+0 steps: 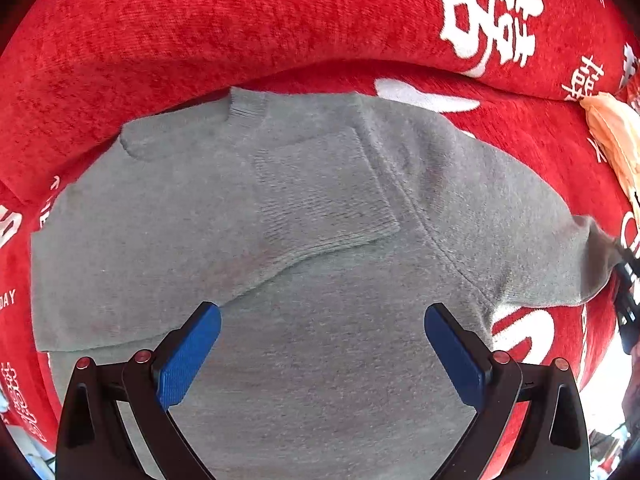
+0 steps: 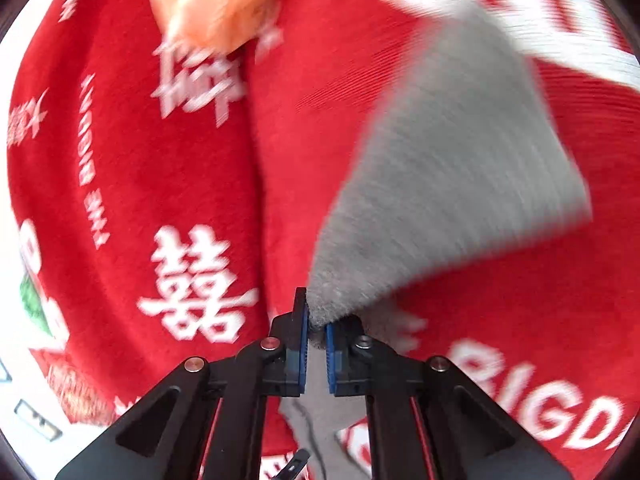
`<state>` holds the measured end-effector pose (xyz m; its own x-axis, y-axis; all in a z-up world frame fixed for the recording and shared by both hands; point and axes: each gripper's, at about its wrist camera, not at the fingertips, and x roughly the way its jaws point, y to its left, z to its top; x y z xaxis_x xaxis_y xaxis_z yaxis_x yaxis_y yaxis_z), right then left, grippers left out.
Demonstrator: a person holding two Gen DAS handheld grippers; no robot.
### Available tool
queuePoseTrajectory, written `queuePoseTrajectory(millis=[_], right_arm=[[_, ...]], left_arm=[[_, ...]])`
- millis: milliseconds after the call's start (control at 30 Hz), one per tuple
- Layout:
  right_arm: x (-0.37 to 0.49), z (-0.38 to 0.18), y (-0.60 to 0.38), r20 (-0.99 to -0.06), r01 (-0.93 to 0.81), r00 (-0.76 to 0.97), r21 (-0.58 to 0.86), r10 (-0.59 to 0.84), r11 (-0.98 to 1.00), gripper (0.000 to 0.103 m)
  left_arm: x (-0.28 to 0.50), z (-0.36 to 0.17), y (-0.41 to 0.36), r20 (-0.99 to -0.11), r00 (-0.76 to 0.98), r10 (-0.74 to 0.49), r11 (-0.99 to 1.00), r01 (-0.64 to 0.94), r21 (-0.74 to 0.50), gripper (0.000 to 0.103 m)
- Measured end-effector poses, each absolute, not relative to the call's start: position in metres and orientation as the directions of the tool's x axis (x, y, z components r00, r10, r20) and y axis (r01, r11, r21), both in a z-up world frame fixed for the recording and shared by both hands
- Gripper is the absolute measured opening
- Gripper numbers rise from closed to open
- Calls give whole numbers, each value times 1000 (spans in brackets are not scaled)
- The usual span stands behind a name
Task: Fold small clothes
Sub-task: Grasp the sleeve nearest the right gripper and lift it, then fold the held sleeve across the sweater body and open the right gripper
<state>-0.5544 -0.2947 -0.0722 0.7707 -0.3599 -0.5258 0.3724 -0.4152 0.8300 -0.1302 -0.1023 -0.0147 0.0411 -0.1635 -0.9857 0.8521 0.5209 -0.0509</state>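
Observation:
A small grey knitted sweater (image 1: pixel 304 248) lies flat on a red cover, neck toward the back, with one sleeve (image 1: pixel 328 200) folded across its chest. My left gripper (image 1: pixel 322 346) hangs straight above the sweater's body, blue pads wide open and nothing between them. The other sleeve (image 1: pixel 560 256) stretches out to the right edge of the left wrist view, where a dark part of my right gripper shows. In the right wrist view that grey sleeve (image 2: pixel 460 184) runs up from my right gripper (image 2: pixel 317 334), whose blue pads are shut on the cuff end.
The red plush cover with white lettering (image 1: pixel 200 32) (image 2: pixel 160 184) spreads under everything and bulges up behind the sweater. A peach-coloured garment (image 1: pixel 612 136) (image 2: pixel 216 0) lies to the sweater's right. The right wrist view is blurred by motion.

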Motion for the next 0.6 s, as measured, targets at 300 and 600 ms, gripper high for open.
queuePoseTrajectory(millis=[300,600], right_arm=[[-395,5,-322,-432,432,896,901,-105,-28,8],[-182,19,-250,-526,415,800,832,288,368,9]], left_arm=[[-89,-3,-64,-980,77,-186,593,803,-49,102],[-30,-1,2,-977,135,-167,721,693,-27,102]])
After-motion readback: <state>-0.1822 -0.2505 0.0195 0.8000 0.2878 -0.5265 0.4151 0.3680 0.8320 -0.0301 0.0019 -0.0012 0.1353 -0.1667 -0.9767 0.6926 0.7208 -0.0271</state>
